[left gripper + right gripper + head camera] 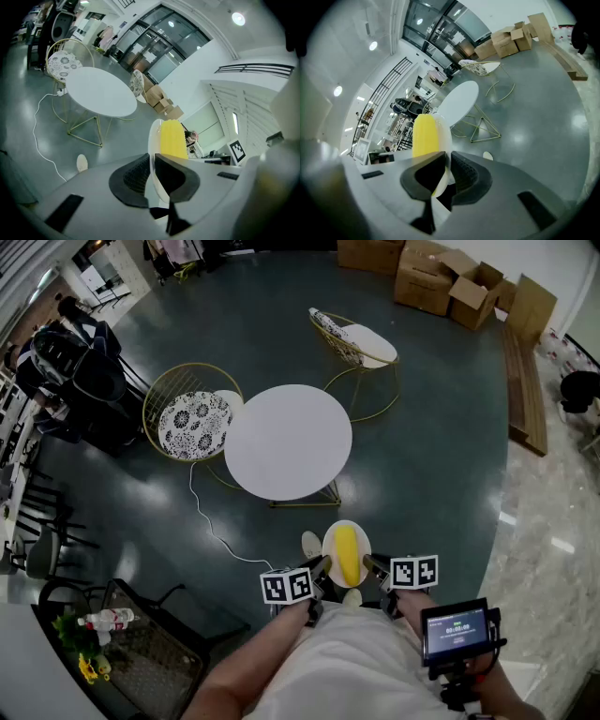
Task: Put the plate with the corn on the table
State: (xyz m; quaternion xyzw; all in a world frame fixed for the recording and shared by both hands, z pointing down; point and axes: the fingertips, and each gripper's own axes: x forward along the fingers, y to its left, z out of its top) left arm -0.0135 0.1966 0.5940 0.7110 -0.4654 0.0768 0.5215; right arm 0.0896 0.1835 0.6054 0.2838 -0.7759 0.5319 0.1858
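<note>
plate: white, carries yellow corn; held over the grey floor, near side of the bare round tabletop
left hand-held gripper: pinching the plate's left rim
right hand-held gripper: pinching its right rim
room: two wire chairs at the tabletop; cardboard boxes far right

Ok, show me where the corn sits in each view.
Head view: corn low centre, on the plate.
Left gripper view: corn at centre, above the jaws.
Right gripper view: corn left of centre, above the jaws.
Shared landmark: round white table, beyond the corn in all three.
</note>
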